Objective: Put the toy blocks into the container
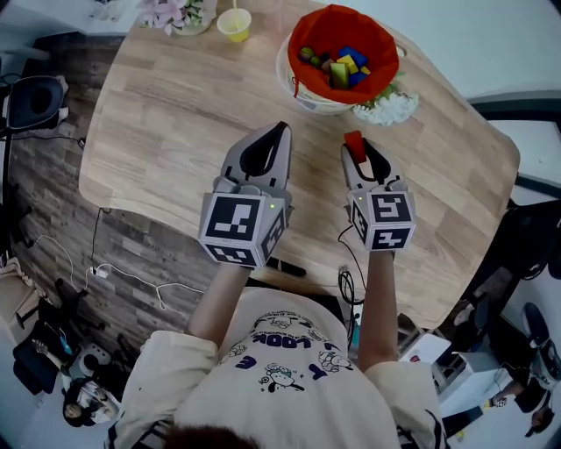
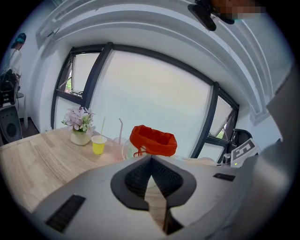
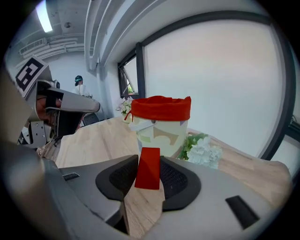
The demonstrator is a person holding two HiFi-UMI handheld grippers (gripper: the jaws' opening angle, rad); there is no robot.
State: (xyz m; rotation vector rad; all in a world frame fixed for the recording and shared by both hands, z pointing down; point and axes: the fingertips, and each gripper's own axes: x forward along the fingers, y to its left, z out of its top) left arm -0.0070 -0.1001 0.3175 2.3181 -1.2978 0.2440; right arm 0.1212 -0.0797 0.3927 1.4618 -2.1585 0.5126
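Observation:
A red-lined container (image 1: 342,53) stands at the far side of the wooden table (image 1: 175,131), with several coloured toy blocks (image 1: 344,68) inside. My right gripper (image 1: 358,149) is shut on a red block (image 1: 354,144) and hangs above the table, short of the container. In the right gripper view the red block (image 3: 148,168) sits upright between the pads, with the container (image 3: 160,123) straight ahead. To the left of it, my left gripper (image 1: 280,131) is shut with nothing in it. The left gripper view shows the container (image 2: 153,139) beyond the closed jaws.
A yellow cup (image 1: 234,24) and a pot of pale flowers (image 1: 180,15) stand at the far left of the table. White flowers (image 1: 386,107) lie right of the container. A second gripper's marker cube (image 3: 29,72) shows at the left of the right gripper view.

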